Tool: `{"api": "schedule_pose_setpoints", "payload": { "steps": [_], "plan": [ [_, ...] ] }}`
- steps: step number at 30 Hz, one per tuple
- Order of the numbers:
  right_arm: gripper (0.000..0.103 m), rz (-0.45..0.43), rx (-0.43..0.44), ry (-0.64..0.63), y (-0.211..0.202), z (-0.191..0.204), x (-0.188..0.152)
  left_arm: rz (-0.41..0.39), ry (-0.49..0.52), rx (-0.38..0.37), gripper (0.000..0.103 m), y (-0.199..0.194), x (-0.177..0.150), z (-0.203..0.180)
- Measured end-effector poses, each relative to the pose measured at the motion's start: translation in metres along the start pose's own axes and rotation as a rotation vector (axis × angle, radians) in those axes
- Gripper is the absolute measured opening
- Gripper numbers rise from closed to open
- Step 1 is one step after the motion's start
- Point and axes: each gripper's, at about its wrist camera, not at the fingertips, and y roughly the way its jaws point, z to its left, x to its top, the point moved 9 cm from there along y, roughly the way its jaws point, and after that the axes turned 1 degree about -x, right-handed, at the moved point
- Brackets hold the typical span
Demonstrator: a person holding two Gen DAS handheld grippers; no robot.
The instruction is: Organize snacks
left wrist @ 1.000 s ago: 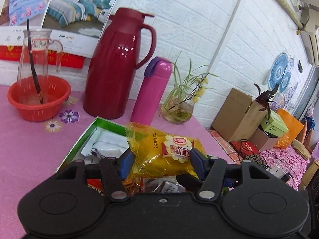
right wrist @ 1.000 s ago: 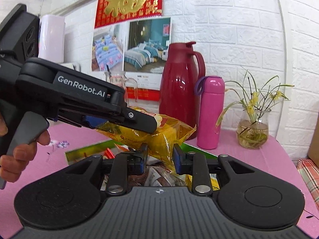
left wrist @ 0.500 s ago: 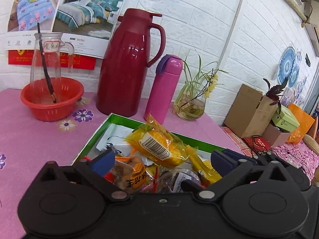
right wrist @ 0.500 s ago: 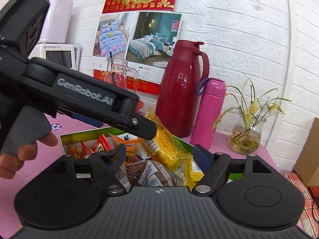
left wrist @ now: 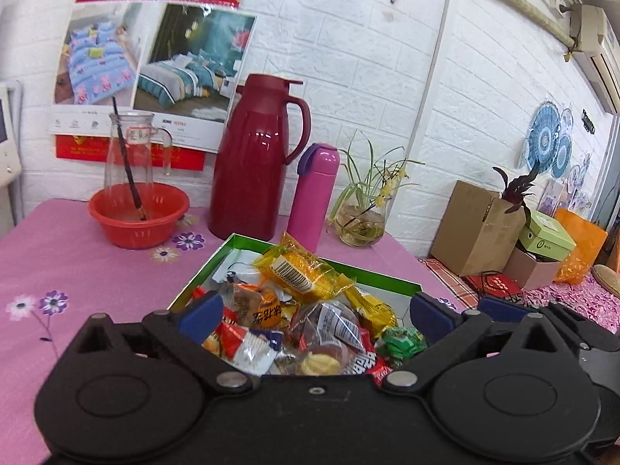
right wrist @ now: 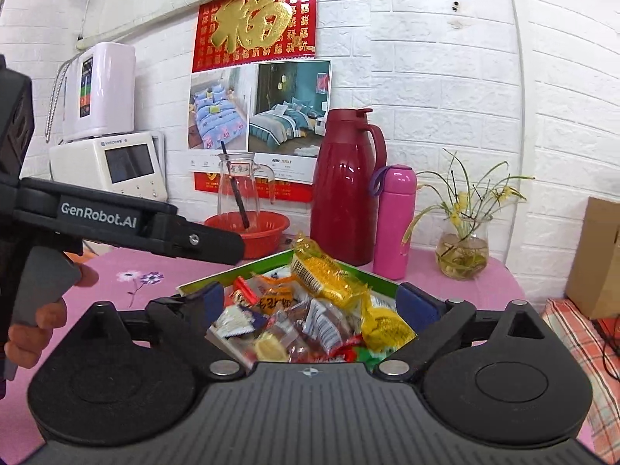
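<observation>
Crinkly yellow film wraps the bread packet (left wrist: 300, 269), barcode up, lying atop the heaped snacks (right wrist: 310, 317) in your green-rimmed box (left wrist: 201, 275) on the pink flowered desk (left wrist: 77, 271). Your left gripper (left wrist: 316, 312) and right gripper (right wrist: 312, 302) both stand spread wide, holding nothing, above the box.
</observation>
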Motion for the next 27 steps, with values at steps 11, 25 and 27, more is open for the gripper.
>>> {"api": "schedule_pose_setpoints", "payload": {
  "steps": [11,25,27],
  "plan": [
    [0.103,0.016,-0.122,0.061,-0.06,-0.003,-0.035,0.007,0.044,0.094,0.103,-0.049,-0.051,-0.013],
    [0.103,0.132,-0.177,0.062,-0.057,0.006,-0.093,0.061,0.003,0.243,0.103,-0.056,-0.111,0.014],
    [0.103,0.138,-0.186,0.057,-0.056,0.006,-0.095,0.067,0.002,0.252,0.103,-0.056,-0.113,0.017]
  ]
}}
